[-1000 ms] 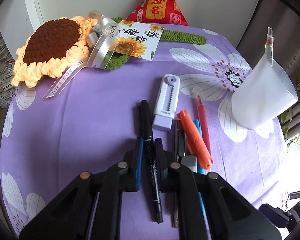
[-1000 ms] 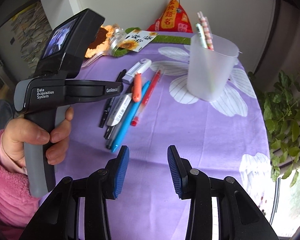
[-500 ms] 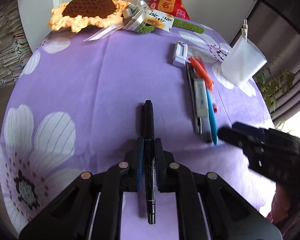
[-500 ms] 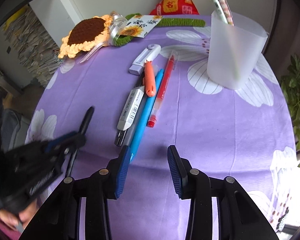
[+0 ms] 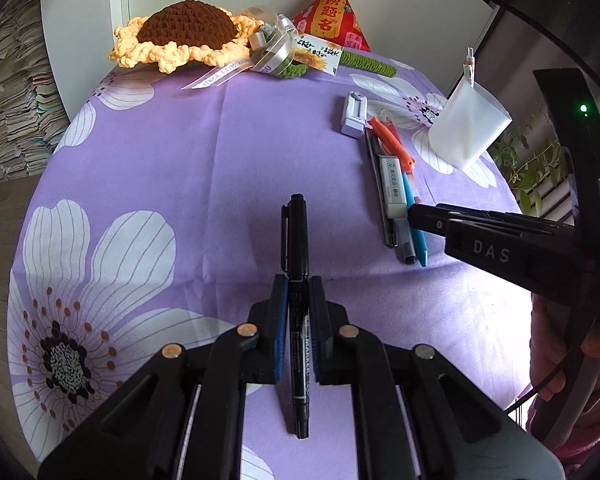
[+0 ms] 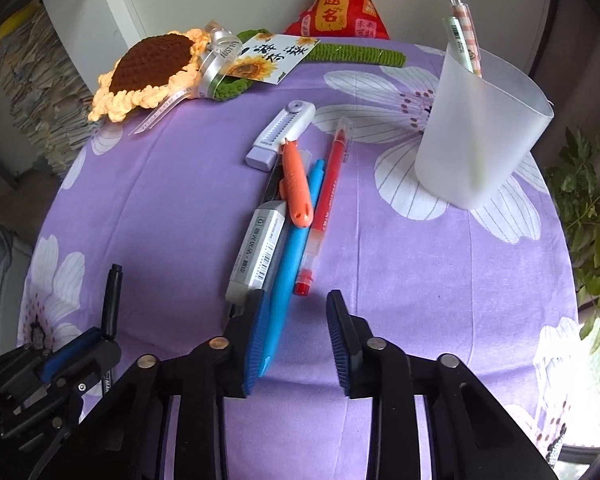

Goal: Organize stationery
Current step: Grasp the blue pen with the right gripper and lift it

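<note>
- The purple flowered tablecloth [image 6: 400,264] covers the table.
- A crochet sunflower [image 6: 147,66] lies at the far edge, with a red pyramid pouch [image 6: 340,8] behind it.
- The frosted cup [image 6: 476,136] stands upright at the far right (two pens lean inside).
- The left gripper [image 5: 297,292] pinches a black marker [image 5: 295,236] tight between its blue pads, well apart from the pile.
- The right gripper [image 6: 295,316] has just been narrowing its jaws; they stand apart over the near end of the blue pen [image 6: 289,264], and contact is hard to judge.
- In the pile beside it lie the red pen [image 6: 324,208], a grey eraser [image 6: 257,252], an orange cutter [image 6: 295,184] and a lilac correction tape [image 6: 279,132].
</note>
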{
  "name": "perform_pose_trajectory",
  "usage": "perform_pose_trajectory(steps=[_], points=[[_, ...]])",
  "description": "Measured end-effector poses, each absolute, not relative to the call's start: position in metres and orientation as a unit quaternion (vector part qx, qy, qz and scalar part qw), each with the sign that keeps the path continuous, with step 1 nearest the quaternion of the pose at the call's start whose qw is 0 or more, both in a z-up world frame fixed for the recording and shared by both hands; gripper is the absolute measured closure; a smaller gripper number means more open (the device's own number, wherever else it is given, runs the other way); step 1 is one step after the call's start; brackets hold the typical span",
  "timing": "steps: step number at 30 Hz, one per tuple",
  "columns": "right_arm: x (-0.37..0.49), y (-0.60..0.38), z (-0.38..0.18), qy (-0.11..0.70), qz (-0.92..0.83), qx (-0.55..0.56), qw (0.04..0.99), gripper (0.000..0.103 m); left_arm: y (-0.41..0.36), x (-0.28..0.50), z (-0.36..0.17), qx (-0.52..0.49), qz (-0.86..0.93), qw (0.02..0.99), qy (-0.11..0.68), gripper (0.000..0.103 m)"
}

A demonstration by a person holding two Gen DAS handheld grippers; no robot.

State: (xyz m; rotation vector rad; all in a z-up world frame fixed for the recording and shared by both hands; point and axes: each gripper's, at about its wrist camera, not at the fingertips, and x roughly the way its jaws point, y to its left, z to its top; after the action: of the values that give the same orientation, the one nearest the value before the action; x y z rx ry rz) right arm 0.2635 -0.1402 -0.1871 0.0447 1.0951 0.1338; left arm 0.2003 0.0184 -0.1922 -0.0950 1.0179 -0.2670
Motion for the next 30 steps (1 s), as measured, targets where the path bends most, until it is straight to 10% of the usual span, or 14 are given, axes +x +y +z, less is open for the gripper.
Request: perform_pose_trajectory(steps=[30], points=[[0.198,-0.167,-0.195,0.573,0.110,-0.090,0.807,0.093,0.015,0.192,-0.200,-0.047,-0.145,0.851,0.503,0.095]])
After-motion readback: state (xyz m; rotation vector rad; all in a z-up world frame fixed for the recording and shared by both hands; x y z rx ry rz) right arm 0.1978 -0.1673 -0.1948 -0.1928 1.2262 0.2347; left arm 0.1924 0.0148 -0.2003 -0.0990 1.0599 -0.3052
